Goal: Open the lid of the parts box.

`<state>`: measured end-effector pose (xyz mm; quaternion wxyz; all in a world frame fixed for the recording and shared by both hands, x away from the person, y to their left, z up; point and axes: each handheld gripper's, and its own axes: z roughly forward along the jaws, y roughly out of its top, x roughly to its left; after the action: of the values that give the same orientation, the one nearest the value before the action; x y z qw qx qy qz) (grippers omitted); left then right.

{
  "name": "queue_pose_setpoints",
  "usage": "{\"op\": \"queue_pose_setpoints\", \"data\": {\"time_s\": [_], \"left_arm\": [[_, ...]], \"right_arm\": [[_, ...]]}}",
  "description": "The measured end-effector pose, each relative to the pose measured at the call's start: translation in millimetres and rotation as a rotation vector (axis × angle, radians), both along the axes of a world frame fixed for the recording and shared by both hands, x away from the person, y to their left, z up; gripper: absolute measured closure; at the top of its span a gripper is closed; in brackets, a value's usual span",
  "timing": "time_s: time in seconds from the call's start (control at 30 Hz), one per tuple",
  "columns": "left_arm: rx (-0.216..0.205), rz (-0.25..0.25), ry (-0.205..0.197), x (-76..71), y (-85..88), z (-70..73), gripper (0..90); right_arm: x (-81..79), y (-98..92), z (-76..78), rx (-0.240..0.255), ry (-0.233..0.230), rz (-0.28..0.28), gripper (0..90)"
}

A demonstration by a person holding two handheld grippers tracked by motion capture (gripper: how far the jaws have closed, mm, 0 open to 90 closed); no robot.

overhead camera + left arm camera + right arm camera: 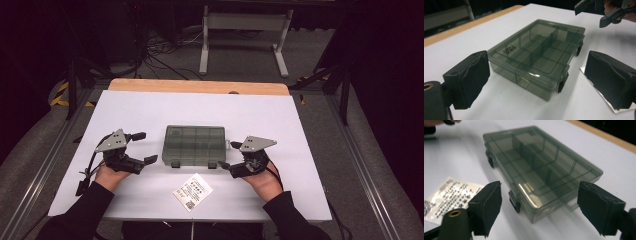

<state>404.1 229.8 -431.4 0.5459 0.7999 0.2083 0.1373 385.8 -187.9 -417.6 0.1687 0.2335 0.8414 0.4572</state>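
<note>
A smoky see-through compartment box (195,145) lies shut on the white table top, with two black latches on its near side. My left gripper (145,147) stands open just left of it, apart from it. At the box's right edge my right gripper (229,155) is open too, its fingertips close to the near right corner. In the left gripper view the box (536,52) lies ahead of the wide-set gripper (537,80), and the right gripper (590,15) shows at the top right. The right gripper view has the box (541,157) ahead of the gripper (542,207), nothing pressed between the pads.
A small white printed packet (193,191) lies flat near the table's front edge, before the box; it also lies at the left as the packet (446,195). A wooden strip (200,86) borders the far side of the table. A white metal stand (245,35) is on the floor beyond.
</note>
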Motion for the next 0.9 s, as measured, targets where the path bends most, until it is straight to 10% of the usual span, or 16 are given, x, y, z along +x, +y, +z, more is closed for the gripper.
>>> {"op": "queue_pose_setpoints", "data": {"time_s": [0.53,0.9], "left_arm": [[0.160,-0.030,0.080,3.9,-12.0,-20.9,12.2],[0.191,-0.047,0.110,4.7,-13.8,-25.6,27.4]], "right_arm": [[2.0,-0.5,-18.9,-0.074,0.087,0.017,32.2],[5.1,-4.4,-23.2,-0.072,0.101,0.005,49.6]]}}
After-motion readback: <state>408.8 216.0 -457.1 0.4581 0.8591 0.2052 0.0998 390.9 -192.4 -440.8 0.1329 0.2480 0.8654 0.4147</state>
